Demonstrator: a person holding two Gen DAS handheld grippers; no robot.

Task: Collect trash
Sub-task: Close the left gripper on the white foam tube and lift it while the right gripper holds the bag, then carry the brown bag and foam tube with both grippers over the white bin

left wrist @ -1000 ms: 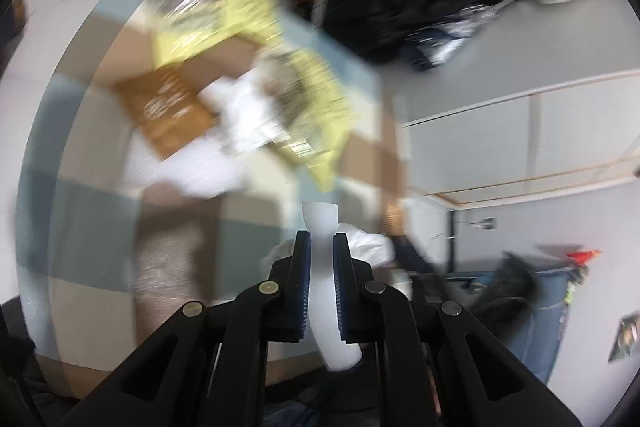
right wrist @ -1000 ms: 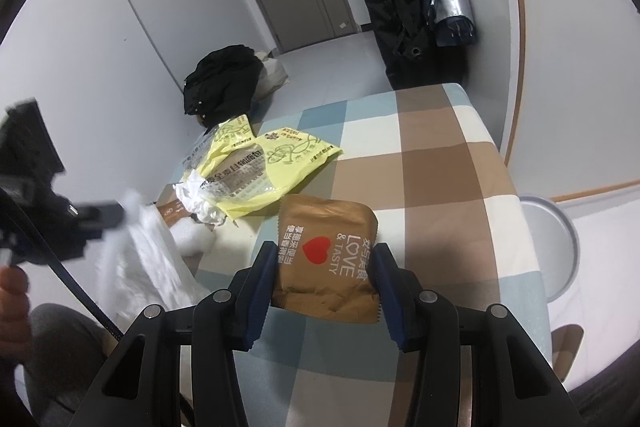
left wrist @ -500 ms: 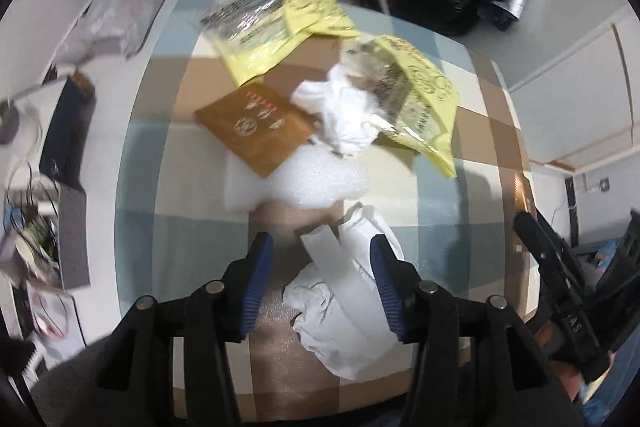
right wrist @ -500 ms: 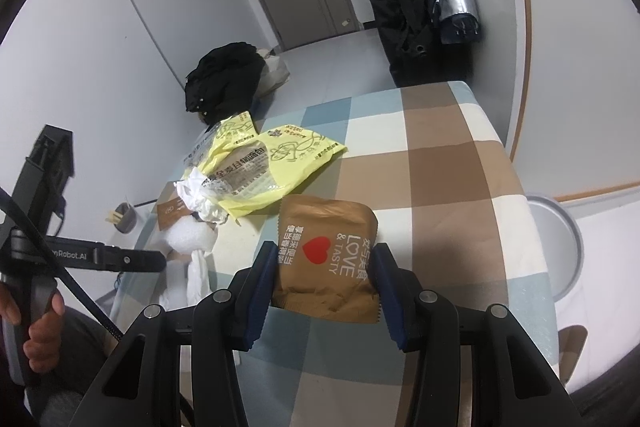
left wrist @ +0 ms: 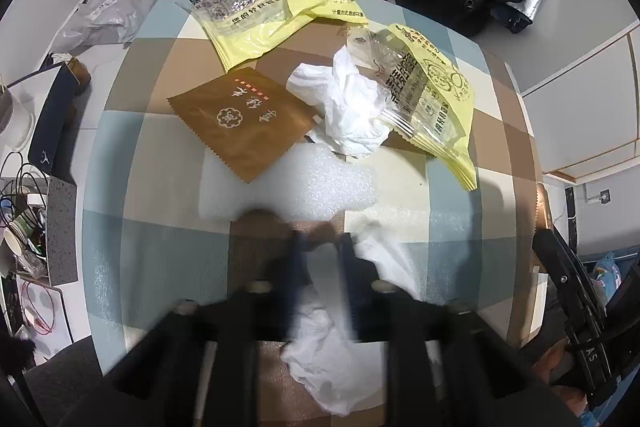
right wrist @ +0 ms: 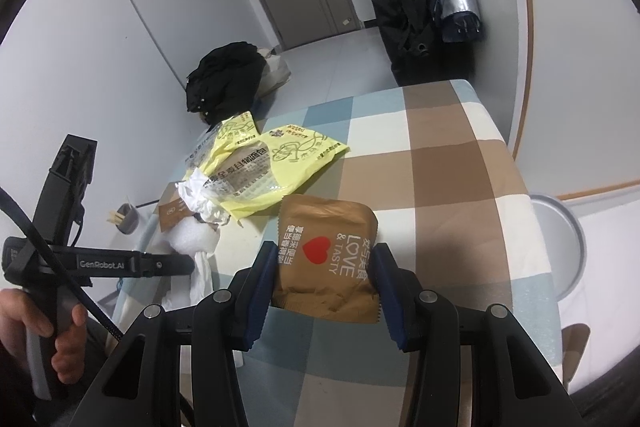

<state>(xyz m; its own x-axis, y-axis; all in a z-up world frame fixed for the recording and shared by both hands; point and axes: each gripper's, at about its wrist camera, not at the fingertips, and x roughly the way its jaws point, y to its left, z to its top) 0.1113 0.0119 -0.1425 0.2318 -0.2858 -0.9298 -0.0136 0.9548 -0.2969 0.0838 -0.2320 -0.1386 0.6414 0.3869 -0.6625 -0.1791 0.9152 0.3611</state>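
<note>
Your left tool (left wrist: 322, 259) is closing its blurred jaws on the white tissue (left wrist: 332, 355) lying at the checkered tabletop's (left wrist: 160, 227) near edge. Your right tool (right wrist: 326, 283) is gripping the brown snack packet (right wrist: 326, 259) half open, above the tabletop.

Your left gripper (left wrist: 322, 259) points steeply down, jaws closing; your right gripper (right wrist: 325, 283) grips, angled down.

A table with a checked cloth (left wrist: 152, 235) of blue, brown and cream carried two yellow bags (left wrist: 276, 7) at the far side, a brown sachet (left wrist: 244, 123), crumpled white tissue (left wrist: 352, 107), white foam sheet (left wrist: 316, 183) and near tissue (left wrist: 340, 347).
</note>
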